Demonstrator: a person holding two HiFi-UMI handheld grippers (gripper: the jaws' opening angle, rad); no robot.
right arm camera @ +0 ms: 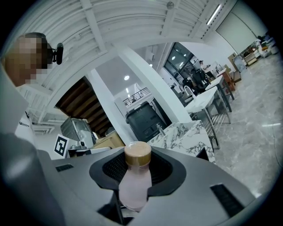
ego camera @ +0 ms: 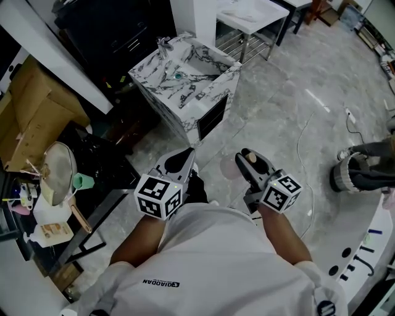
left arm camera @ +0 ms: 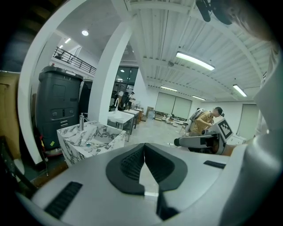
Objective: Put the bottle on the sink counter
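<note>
A pale pink bottle (right arm camera: 134, 181) with a tan cap (right arm camera: 137, 153) lies between the jaws of my right gripper (right arm camera: 137, 170), which is shut on it; its cap end shows as the bottle (ego camera: 250, 158) in the head view, inside the right gripper (ego camera: 252, 165). My left gripper (ego camera: 180, 162) is held beside it, its jaws shut on nothing, the left gripper (left arm camera: 144, 161) pads touching. Ahead across the floor stands the marble sink counter (ego camera: 213, 83) with a faucet (ego camera: 163, 44); the same sink counter (left arm camera: 73, 137) appears at left in the left gripper view and as the sink counter (right arm camera: 183, 134) in the right gripper view.
A white table (ego camera: 253, 15) stands beyond the sink. A black cabinet (left arm camera: 57, 110) is behind the sink. At left, a shelf holds a strainer (ego camera: 57, 173), cardboard boxes (ego camera: 34, 105) and bottles. A white cable (ego camera: 305, 160) lies on the grey floor. Another person (left arm camera: 204, 120) works far off.
</note>
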